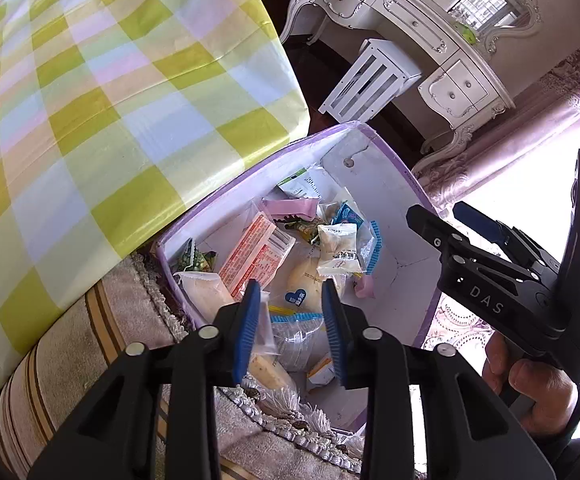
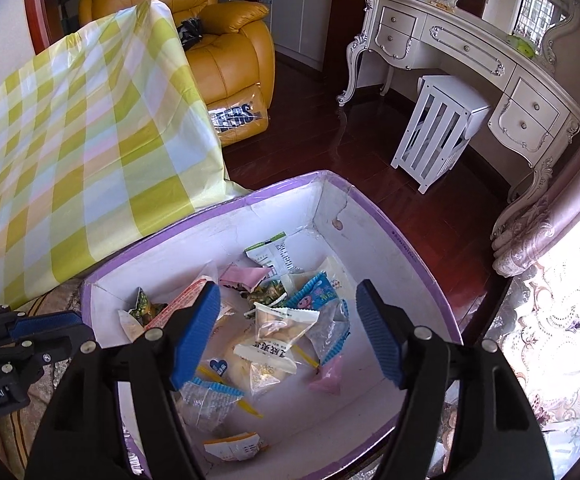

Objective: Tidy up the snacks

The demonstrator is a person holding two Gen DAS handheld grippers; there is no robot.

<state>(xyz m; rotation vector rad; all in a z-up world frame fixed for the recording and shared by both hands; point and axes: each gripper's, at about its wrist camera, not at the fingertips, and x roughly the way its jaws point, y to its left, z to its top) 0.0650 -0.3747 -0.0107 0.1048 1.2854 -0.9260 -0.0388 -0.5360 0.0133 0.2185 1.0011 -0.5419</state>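
Now: both tools over the snack box, nothing gripped; drop step looks finished.
My left gripper [image 1: 292, 320] stands narrowly apart, right gripper [image 2: 288, 332] wide, both empty above the snacks [image 2: 274, 332] heaped mid-floor of the purple-rimmed box [image 2: 410, 252]. Next needs another loose packet; checked tablecloth [image 1: 110, 100] overhangs the box's left edge.

Box [image 2: 370, 216] near corner cut off by frame edge; snack wrappers [image 2: 274, 328] print perhaps too small to read.
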